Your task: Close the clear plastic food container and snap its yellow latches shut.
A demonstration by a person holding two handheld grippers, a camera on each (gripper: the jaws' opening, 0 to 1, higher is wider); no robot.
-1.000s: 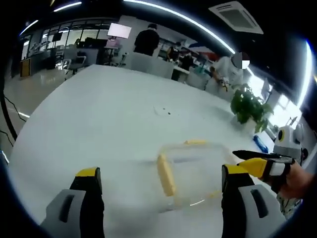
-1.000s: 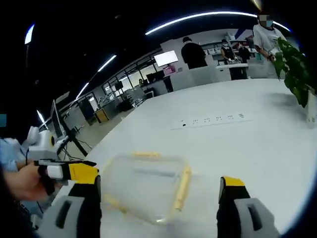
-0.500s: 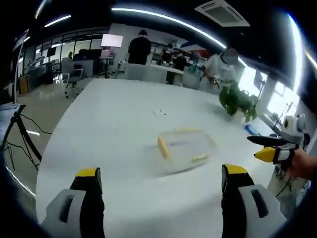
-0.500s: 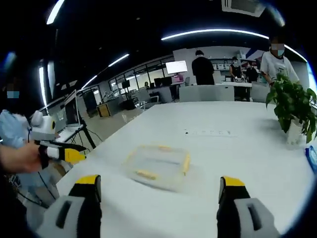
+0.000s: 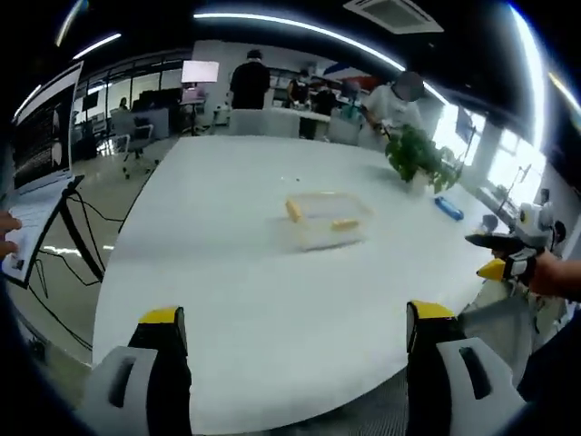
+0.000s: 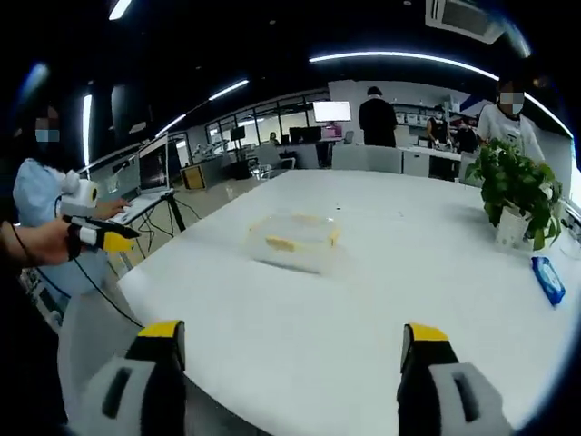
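Container (image 5: 322,218) closed, mid table (image 5: 227,300), yellow latches (image 5: 293,210) flat on sides. Left gripper (image 5: 295,318) jaws spread, empty, well back at near edge. Right gripper (image 6: 289,331) spread wide too, empty, container (image 6: 295,241) far ahead between jaws.

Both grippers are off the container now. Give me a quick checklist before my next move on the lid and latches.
1. Left gripper open: ok.
2. Right gripper open: ok.
3. Container within reach: not ok, it sits far out on the table, apart from both grippers.
4. Lid seated on the container: cannot tell, too small and clear.
5. Yellow latches snapped shut: cannot tell.
6. Path to the container free: ok, the plant and a blue item stand well off to one side.
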